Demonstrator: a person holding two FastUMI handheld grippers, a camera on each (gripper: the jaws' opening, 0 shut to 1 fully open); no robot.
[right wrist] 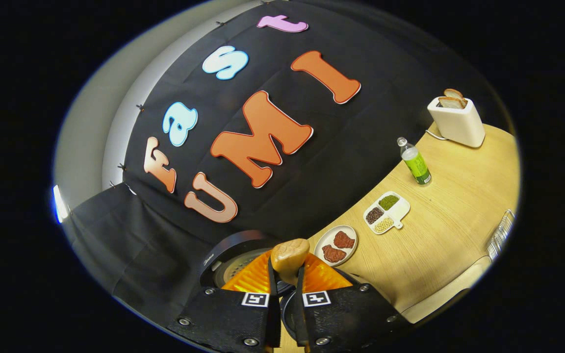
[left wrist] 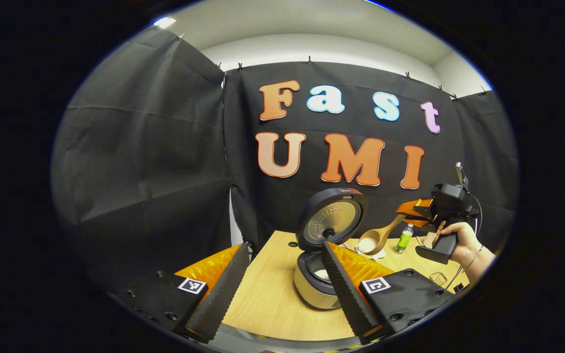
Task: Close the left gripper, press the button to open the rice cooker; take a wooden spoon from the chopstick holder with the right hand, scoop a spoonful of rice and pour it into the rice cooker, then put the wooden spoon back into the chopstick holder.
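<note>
Right claw [right wrist: 286, 289] around wooden spoon [right wrist: 290, 257]

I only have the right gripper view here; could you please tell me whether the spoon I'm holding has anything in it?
Observer: Yes, in the left gripper view the wooden spoon holds white rice in its bowl.
Operator: Thank you. Is that bowl over the cooker's pot?
Observer: Not yet. It hangs to the right of the rice cooker, above a white dish.
Operator: And how does the left claw stand?
Observer: The left claw is open, in front of the cooker.
</note>
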